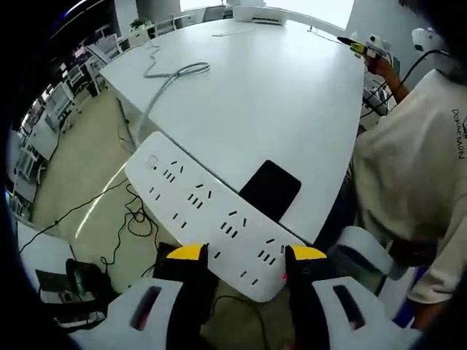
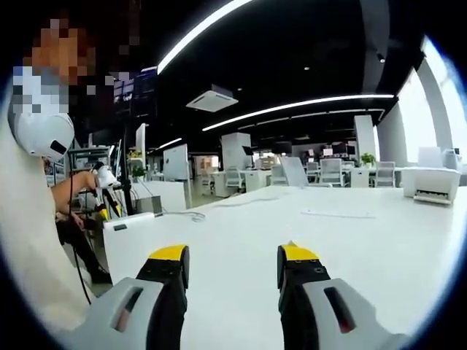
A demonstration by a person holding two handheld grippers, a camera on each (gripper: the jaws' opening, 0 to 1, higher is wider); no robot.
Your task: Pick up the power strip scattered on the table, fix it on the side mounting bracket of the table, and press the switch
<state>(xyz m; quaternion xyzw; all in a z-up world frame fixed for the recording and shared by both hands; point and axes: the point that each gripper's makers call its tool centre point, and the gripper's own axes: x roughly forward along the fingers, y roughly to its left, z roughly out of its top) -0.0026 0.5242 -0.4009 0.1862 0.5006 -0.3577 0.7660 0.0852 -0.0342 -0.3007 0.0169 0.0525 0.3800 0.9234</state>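
The left tongs (image 1: 246,254) point down toward the near edge of the counter (image 1: 292,102), their two yellow-tipped jaws closed on the near end of the power strip (image 1: 208,215), one jaw on each long side. The right tongs (image 2: 232,262) are held level above the counter, pointing out across it, their jaws spread apart with nothing between them. To the right in the left gripper view, the person's torso (image 1: 416,168) stands at the counter's edge.

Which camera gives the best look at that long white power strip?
The left gripper view: the long white plastic power strip lies lengthwise, sockets up, between the left gripper jaws. The right gripper view offers at most a white end I cannot identify.
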